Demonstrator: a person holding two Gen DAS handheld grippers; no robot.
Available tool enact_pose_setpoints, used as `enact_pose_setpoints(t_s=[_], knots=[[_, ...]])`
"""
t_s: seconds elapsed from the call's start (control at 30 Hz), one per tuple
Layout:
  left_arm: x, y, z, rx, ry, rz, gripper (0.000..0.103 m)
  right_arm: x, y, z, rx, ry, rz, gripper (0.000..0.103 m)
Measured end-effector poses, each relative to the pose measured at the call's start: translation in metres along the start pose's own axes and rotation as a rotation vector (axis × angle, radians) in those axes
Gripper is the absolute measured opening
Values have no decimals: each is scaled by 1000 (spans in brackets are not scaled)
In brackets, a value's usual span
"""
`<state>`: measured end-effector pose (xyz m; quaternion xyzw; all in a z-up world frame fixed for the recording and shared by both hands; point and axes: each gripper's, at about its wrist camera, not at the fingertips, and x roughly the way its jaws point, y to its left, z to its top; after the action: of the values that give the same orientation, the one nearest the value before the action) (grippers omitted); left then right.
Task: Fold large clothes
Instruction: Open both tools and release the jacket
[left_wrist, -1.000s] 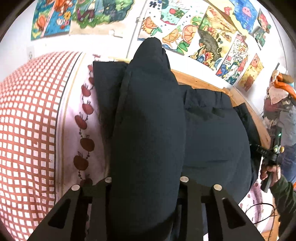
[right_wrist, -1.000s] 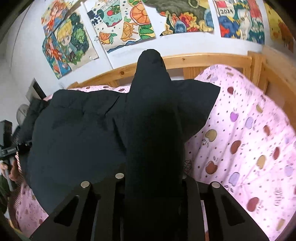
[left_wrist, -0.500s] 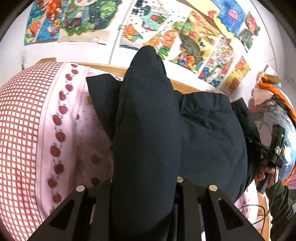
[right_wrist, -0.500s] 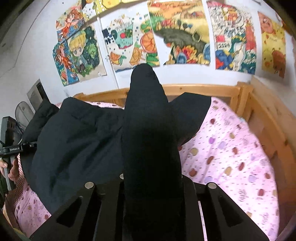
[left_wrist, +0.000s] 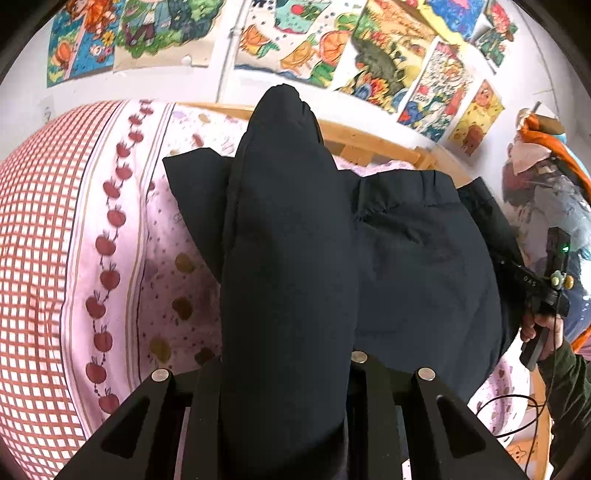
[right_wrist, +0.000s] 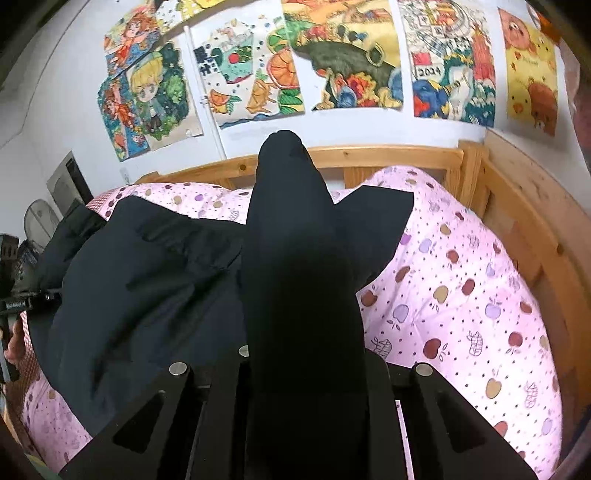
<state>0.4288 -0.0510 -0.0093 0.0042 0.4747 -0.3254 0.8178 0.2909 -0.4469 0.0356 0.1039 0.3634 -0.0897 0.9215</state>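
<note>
A dark navy padded garment (left_wrist: 413, 266) lies spread across the bed, its gathered edge toward the wooden rail. My left gripper (left_wrist: 282, 125) is shut on one corner of it. The fabric is draped over both fingers and hides their tips. In the right wrist view the same garment (right_wrist: 147, 288) spreads to the left, and my right gripper (right_wrist: 284, 158) is shut on its other corner, fingers likewise covered. A pointed flap (right_wrist: 373, 221) sticks out to the right. Each view shows the other gripper at its edge, held in a hand (left_wrist: 543, 325).
A pink apple-print quilt (right_wrist: 461, 314) covers the bed inside a wooden frame (right_wrist: 524, 229). A red checked cover (left_wrist: 37, 258) bulges at the left. Posters (right_wrist: 351, 55) fill the wall behind. A black cable (left_wrist: 509, 406) hangs near the person's sleeve, and a fan (right_wrist: 38, 225) stands at far left.
Both grippers have risen and drawn back with the garment's corners in them. More of the quilt and the postered wall now shows around the fabric.
</note>
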Motion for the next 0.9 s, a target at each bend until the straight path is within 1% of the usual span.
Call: enact_pose_setpoints(t_s=[0.07, 0.1, 0.17, 0.23, 0.3, 0.37, 0.43, 0.5, 0.57, 0.6, 0.63, 0.67, 0.73, 0.77, 0.83, 0.9], knots=[[4, 2, -2, -3, 15, 27, 28, 3, -2, -1, 8, 13, -17, 20], [6, 3, -3, -9, 25, 41, 29, 4, -1, -2, 12, 17, -23, 21], [9, 4, -5, -16, 40, 66, 36, 6, 0, -4, 15, 28, -46, 24], [11, 4, -7, -23, 50, 79, 39, 8, 2, -5, 10, 37, -70, 28], [12, 7, -8, -41, 60, 92, 46, 9, 4, -5, -1, 48, -94, 37], [13, 10, -9, -69, 69, 102, 58, 10, 4, -6, 3, 54, -102, 58], [11, 14, -12, -96, 68, 105, 61, 9, 4, -8, 22, 48, -108, 68], [7, 18, -16, -111, 58, 119, 65, 8, 3, -10, 31, 43, -129, 70], [1, 20, -21, -123, 44, 135, 72, 5, 4, -13, 26, 24, -151, 73], [-2, 21, -24, -126, 38, 138, 74, 4, 5, -15, 24, 17, -157, 75], [-6, 21, -26, -130, 25, 139, 78, 1, 6, -16, 22, 5, -166, 78], [-11, 19, -27, -134, 7, 144, 82, -2, 6, -17, 18, -12, -180, 86], [-21, 18, -30, -136, -28, 159, 88, -10, 9, -19, 1, -51, -197, 94], [-25, 17, -31, -135, -46, 162, 93, -14, 10, -19, -7, -65, -195, 94], [-32, 14, -34, -140, -73, 168, 98, -20, 11, -18, -5, -82, -190, 94], [-36, 10, -38, -156, -92, 175, 101, -26, 10, -20, 12, -103, -177, 95]])
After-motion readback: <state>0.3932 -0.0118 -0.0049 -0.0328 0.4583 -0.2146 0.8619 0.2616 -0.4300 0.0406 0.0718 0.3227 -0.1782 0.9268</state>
